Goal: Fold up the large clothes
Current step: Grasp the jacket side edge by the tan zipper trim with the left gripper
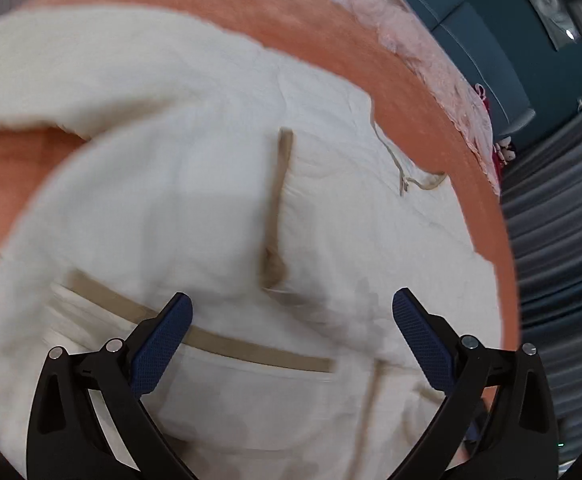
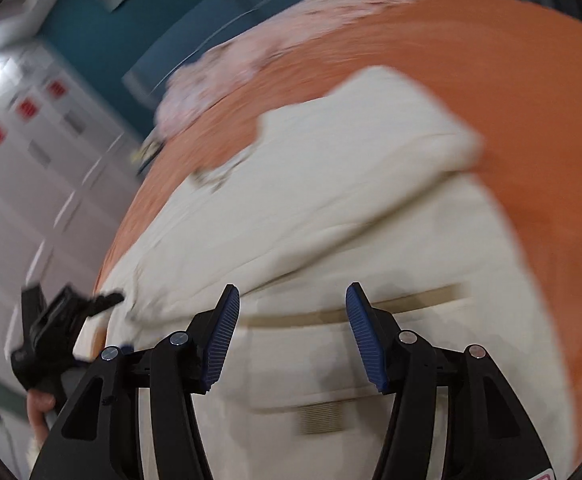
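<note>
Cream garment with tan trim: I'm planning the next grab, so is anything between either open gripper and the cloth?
Nothing visible. The cream garment with tan trim lies bare on the orange bedcover beneath the left gripper and right gripper, both open.

Left black two-finger tongs with blue ribbed pads [image 1: 291, 300] gape wide, gripping nothing. Right black two-finger tongs with blue ribbed pads [image 2: 292, 294] likewise spread apart and empty, both angled downward.

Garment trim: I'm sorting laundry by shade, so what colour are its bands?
Tan bands on a cream garment, clearest in the left wrist view.
</note>
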{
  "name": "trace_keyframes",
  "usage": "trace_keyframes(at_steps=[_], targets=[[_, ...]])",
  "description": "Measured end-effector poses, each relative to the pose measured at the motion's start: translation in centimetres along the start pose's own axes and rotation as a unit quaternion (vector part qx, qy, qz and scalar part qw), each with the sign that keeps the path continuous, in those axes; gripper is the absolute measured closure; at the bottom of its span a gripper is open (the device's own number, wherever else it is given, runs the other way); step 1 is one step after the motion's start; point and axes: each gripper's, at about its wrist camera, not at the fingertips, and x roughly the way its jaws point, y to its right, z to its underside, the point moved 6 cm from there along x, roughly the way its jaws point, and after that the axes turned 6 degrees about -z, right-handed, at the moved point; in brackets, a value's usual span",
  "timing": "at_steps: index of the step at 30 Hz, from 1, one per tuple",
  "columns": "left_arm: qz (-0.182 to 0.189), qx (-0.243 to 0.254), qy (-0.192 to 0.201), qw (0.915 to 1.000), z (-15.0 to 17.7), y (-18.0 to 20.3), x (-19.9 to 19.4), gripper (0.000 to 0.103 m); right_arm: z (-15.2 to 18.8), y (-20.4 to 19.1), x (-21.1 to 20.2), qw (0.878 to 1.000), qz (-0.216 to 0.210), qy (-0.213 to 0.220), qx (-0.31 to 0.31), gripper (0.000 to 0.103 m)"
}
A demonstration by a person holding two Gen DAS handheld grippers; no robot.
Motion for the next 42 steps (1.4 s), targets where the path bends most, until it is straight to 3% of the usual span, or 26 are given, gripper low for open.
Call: trace_keyframes(at_steps=[2, 5, 6, 8, 10, 12, 17, 21, 23, 24, 25, 27, 30, 34, 42], targets=[[0.01, -0.015, 0.01, 0.9998, 0.1, 0.9, 0.0, 0.005, -1.1, 2.7, -0.9, 0.999, -0.001, 0.018, 0.041, 0.047], [0.014, -0.008, -0.017, 0.9997, 0.5, 2.1, 1.8, 0.006, -2.2, 4.9, -1.3, 0.996, -0.01, 0.036, 0.086, 0.047], [0.013, -0.007, -0.021, 0.9997, 0.5, 2.3, 2.3, 0.011, -2.0, 5.3, -1.4, 0.995, -0.013, 0.041, 0.094, 0.047], [0.015, -0.001, -0.013, 0.9998, 0.1, 2.8, 2.5, 0.034, -2.6, 5.9, -1.3, 0.992, -0.02, 0.05, 0.113, 0.047], [0.02, 0.012, -0.018, 0.9996, -0.2, 3.2, 2.4, 0.073, -3.0, 6.2, -1.0, 0.991, -0.023, 0.051, 0.122, 0.047], [0.019, 0.019, -0.004, 0.9996, -1.3, 2.8, 1.5, 0.092, -3.5, 6.1, -0.3, 0.99, -0.025, 0.05, 0.127, 0.047], [-0.004, 0.009, 0.051, 0.9987, -4.0, -0.7, -1.6, 0.095, -5.2, 6.1, 1.4, 0.985, -0.044, 0.057, 0.156, 0.047], [-0.025, 0.006, 0.049, 0.9985, -4.1, -3.3, -1.5, 0.096, -6.3, 6.6, 2.7, 0.983, -0.034, 0.06, 0.17, 0.048], [-0.038, 0.011, 0.046, 0.9981, -3.2, -4.1, -1.1, 0.096, -6.8, 6.5, 2.7, 0.982, -0.032, 0.07, 0.171, 0.06], [-0.046, 0.018, 0.049, 0.9976, -2.9, -4.2, -0.9, 0.096, -7.1, 6.3, 2.5, 0.983, -0.031, 0.079, 0.166, 0.081], [-0.056, 0.026, 0.052, 0.9967, -2.7, -4.2, -0.6, 0.096, -7.4, 6.0, 1.9, 0.983, -0.026, 0.091, 0.157, 0.09], [-0.076, 0.051, 0.062, 0.9939, -2.0, -3.9, -0.1, 0.096, -7.9, 5.3, 1.3, 0.986, -0.018, 0.101, 0.131, 0.093], [-0.103, 0.079, 0.082, 0.9882, -1.2, -3.9, 0.2, 0.095, -7.7, 4.8, 1.8, 0.993, 0.045, 0.091, 0.068, 0.096], [-0.127, 0.111, 0.109, 0.9796, -0.6, -3.7, 0.6, 0.095, -6.5, 4.9, 3.3, 0.988, 0.137, 0.069, -0.012, 0.097], [-0.157, 0.148, 0.148, 0.9652, 0.0, -3.1, 1.3, 0.094, -5.2, 5.4, 5.3, 0.974, 0.212, 0.046, -0.063, 0.097]])
